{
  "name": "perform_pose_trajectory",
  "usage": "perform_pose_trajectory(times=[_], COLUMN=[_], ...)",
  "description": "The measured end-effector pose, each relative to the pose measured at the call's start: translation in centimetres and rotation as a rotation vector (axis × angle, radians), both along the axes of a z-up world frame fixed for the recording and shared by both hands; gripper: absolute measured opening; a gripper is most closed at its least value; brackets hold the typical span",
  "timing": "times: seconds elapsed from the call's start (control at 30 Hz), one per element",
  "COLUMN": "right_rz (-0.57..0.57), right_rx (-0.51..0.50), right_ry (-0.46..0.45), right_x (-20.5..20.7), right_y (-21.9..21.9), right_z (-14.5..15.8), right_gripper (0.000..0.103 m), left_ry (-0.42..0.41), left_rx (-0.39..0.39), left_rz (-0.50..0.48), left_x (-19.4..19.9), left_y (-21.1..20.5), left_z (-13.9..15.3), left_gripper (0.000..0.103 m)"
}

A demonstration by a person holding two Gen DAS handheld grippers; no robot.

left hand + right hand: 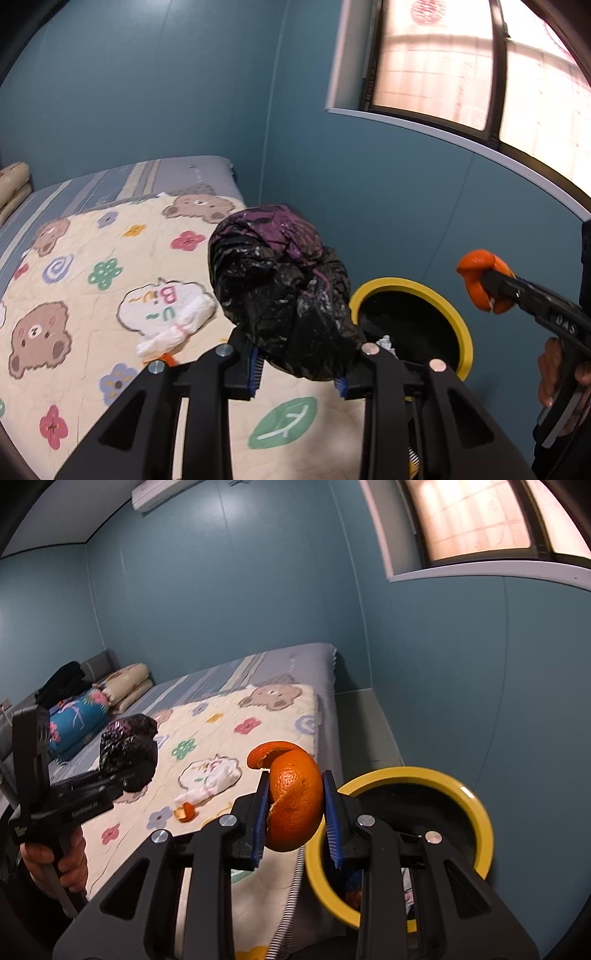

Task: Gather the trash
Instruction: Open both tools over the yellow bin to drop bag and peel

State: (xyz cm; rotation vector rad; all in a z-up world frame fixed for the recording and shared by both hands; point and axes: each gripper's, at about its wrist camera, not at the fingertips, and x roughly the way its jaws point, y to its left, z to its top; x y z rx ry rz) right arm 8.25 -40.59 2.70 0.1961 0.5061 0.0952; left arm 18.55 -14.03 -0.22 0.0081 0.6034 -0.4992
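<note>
With the bag (280, 288) clenched in the left gripper (299, 373) and the peel (293, 797) in the right gripper (295, 827), either could be dropped outside the bin (476, 801) at 4 o'clock if released early.

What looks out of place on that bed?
A crumpled white tissue and a small scrap of orange peel lie loose on the bear quilt, near its edge by the yellow-rimmed bin. Litter on bedding looks odd.

Glossy crinkled plastic bag (280, 288); dimpled orange peel (295, 797).
</note>
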Motion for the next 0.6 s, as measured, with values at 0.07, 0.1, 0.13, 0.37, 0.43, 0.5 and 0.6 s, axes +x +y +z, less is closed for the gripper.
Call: perform_pose_trajectory(times=[0.07,0.1,0.13,0.37,0.43,0.5,0.6], right_rz=[-0.020,-0.026,-0.034,-0.080,-0.097,-0.114,-0.132], right_rx=[0.004,0.003,0.003,0.002,0.001,0.003,0.009], right_ry=[-0.011,-0.015,-0.019,-0.038,-0.045,-0.047,-0.047], right_x=[-0.2,-0.2,-0.2,-0.5,-0.7,-0.7,-0.8], right_y=[-1.0,-1.3,-1.7,-3.9,-4.6,-5.2,-6.2], right_z=[0.2,0.3,0.3,0.6,0.6,0.7,0.6], right_gripper=[0.026,0.026,0.026,0.026,0.026,0.026,0.026], left_ry=[-0.005,-0.005,-0.004,-0.020,-0.022,-0.025,-0.026], left_rx=[0.005,0.007,0.009,0.032,0.033,0.037,0.047], left_rz=[-0.019,-0.031,-0.043,-0.117,-0.137,-0.154,-0.176], left_x=[-0.1,-0.1,-0.1,-0.4,-0.5,-0.6,-0.8], left_y=[-1.1,-1.7,-2.4,-6.5,-7.5,-8.3,-9.7], left_z=[0.1,0.1,0.1,0.2,0.2,0.2,0.1], left_gripper=[0.027,0.027,0.027,0.028,0.027,0.028,0.028])
